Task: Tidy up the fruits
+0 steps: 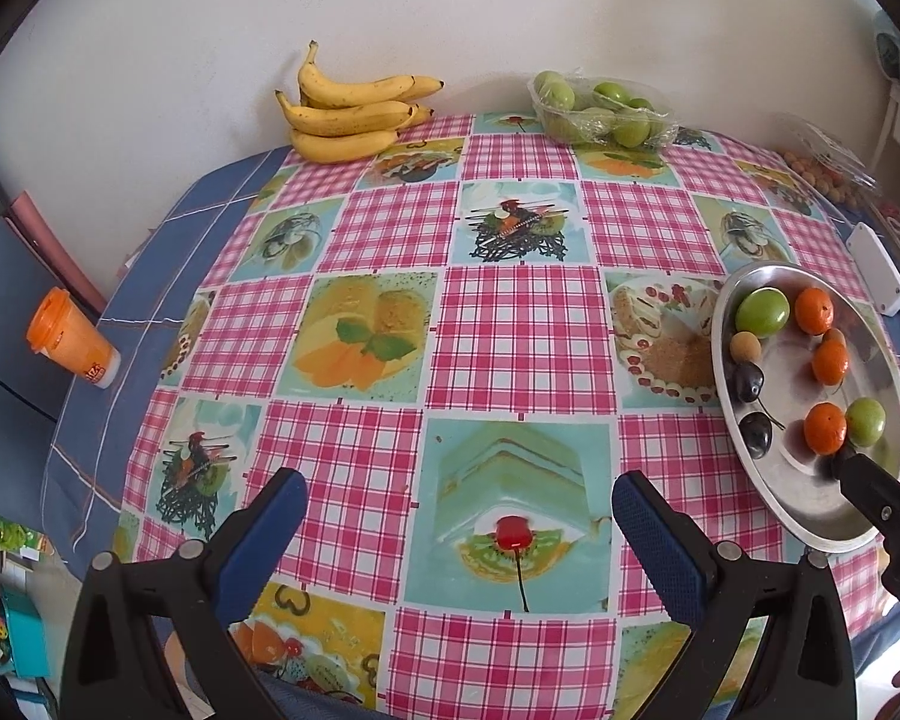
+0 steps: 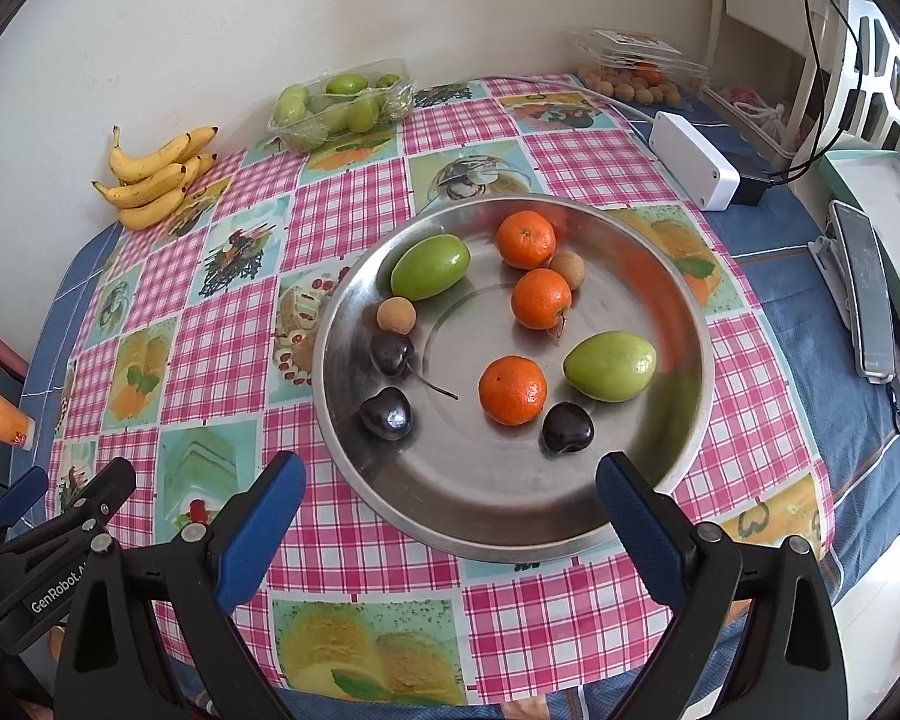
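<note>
Right wrist view — right tongs (image 2: 450,498) spread over steel plate (image 2: 684,300); left tongs (image 1: 459,516) spread, level above tablecloth (image 1: 510,324).

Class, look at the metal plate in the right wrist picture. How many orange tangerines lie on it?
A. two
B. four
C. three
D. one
C: three tangerines lie on the metal plate, one near the far rim, one toward the middle and one nearer the camera, among green fruits, dark cherries and small tan fruits.
</note>
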{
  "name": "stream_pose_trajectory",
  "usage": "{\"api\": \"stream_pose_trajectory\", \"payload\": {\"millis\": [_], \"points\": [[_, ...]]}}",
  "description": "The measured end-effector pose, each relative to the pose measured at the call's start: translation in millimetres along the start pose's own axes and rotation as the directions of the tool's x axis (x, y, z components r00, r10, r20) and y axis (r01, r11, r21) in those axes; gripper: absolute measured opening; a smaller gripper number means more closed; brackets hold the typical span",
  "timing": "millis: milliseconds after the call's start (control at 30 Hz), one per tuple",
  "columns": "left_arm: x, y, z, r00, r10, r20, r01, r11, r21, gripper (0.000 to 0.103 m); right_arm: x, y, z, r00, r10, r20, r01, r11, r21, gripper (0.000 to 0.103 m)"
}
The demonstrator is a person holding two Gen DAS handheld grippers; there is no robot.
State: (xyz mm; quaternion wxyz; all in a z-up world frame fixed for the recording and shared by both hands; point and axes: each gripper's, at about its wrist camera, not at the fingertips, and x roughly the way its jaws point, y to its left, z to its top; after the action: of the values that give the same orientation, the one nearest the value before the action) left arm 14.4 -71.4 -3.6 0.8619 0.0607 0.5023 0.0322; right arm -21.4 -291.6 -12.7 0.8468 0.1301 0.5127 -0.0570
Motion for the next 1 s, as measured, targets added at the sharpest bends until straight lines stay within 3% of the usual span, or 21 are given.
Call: {"api": "stream_pose_trajectory", "payload": {"millis": [1000], "points": [[-2.6,9.0,-4.8,0.999,-0.031,-0.008,0.031,0.999,-0.033,0.103,1.9,-1.0,-0.5,1.0,-0.014,-0.013,0.014,1.0,0.002,0.098]]}}
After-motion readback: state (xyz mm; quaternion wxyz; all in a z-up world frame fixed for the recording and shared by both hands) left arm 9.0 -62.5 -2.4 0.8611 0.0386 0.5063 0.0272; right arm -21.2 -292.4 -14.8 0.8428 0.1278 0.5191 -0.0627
